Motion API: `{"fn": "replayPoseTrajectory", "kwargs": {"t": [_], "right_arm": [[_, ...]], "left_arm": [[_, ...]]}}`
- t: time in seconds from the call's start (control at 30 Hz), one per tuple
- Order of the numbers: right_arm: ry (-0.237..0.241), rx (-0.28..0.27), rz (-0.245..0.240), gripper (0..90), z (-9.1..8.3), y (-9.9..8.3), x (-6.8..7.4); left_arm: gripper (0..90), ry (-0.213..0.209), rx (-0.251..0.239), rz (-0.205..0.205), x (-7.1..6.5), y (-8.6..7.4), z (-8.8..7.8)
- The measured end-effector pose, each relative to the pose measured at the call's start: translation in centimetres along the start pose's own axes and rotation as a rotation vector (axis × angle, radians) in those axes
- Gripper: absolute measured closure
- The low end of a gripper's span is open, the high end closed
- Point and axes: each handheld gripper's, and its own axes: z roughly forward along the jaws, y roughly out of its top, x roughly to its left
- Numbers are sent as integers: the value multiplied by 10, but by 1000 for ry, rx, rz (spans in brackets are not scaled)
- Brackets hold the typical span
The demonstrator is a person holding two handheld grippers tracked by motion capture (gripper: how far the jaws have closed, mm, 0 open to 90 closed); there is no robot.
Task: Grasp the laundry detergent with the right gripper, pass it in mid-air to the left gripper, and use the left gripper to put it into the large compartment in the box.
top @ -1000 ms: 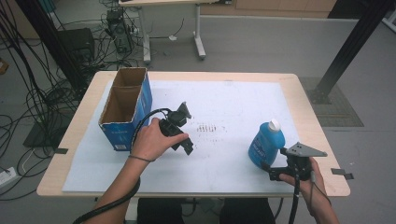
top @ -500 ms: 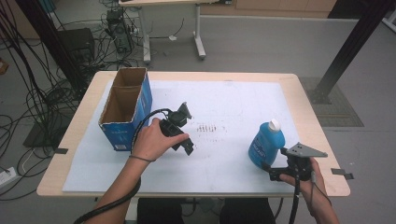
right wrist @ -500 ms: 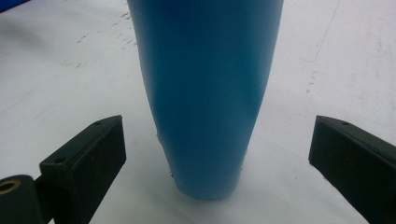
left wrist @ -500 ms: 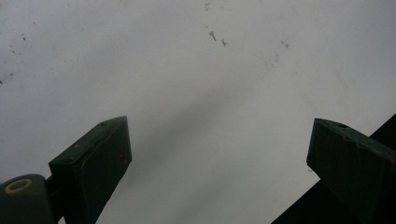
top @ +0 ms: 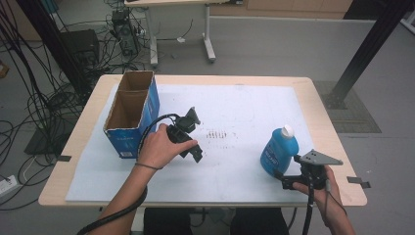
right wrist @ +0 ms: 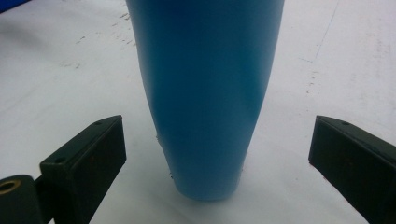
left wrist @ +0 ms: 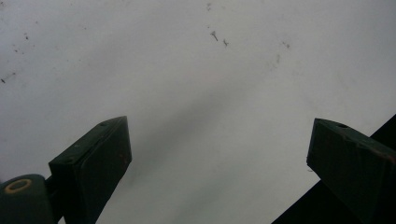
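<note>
While upright, blue bottle (top: 278, 149), cardboard box (top: 131, 113) open

Pale wooden table (top: 323, 98) with rounded corners, covered almost edge to edge by a white sheet (top: 244, 105) (bare wood left as a narrow border all round). Near the left edge, toward the far corner, an open cardboard box with blue sides (top: 132, 115), standing on the sheet with its long side along that edge. Near the right edge, toward the near corner, a blue bottle with a white cap (top: 279, 149), upright on the sheet. Around the middle of the surface, a patch of small dark marks (top: 219, 134) on the white. Elsewhere on the sheet, faint scuffs and specks.
</note>
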Motion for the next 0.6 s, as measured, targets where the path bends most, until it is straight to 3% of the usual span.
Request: {"fn": "replayPoseTrajectory", "kwargs": {"t": [0.6], "right_arm": [[-3, -3, 5, 40, 1, 0, 0]], "left_arm": [[68, -2, -2, 0, 0, 0, 1]]}}
